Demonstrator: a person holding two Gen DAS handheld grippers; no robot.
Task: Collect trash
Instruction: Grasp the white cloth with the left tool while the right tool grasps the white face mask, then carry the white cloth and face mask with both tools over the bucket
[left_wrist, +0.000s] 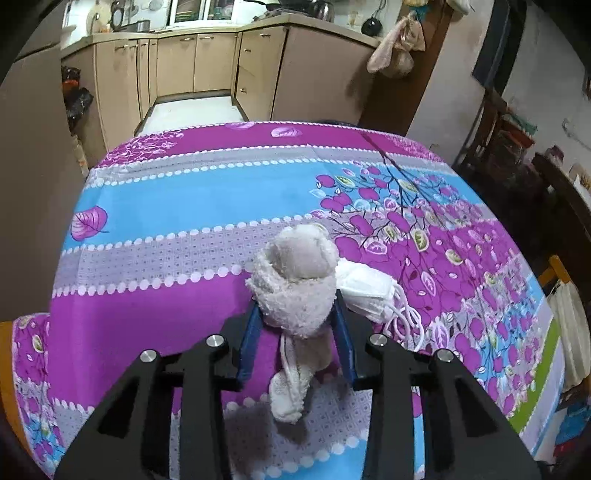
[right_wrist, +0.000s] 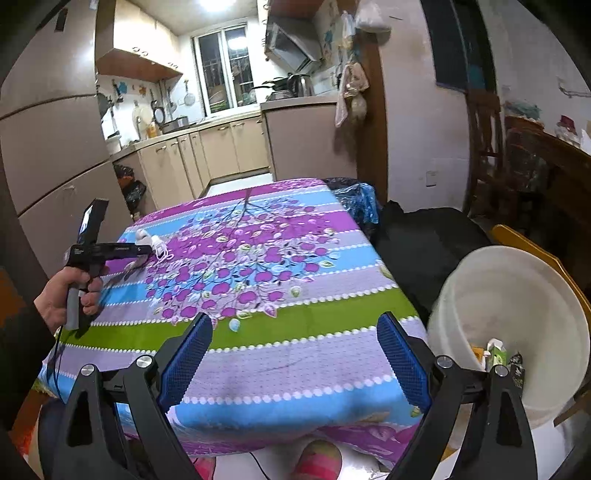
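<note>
While the left gripper (left_wrist: 298, 321) fingers pinch a fuzzy sock (left_wrist: 295, 291) above the counter (left_wrist: 166, 206), the white bin (right_wrist: 517, 321) waits at three o'clock beside the right gripper (right_wrist: 295, 354), fingers spread and nearer; a mask (left_wrist: 373, 291) remains.

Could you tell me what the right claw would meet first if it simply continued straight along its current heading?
Probably the patterned tablecloth: the open right claw points across the table's near end, nothing between its fingers. Depth is uncertain. The white bin sits off its right side.
</note>
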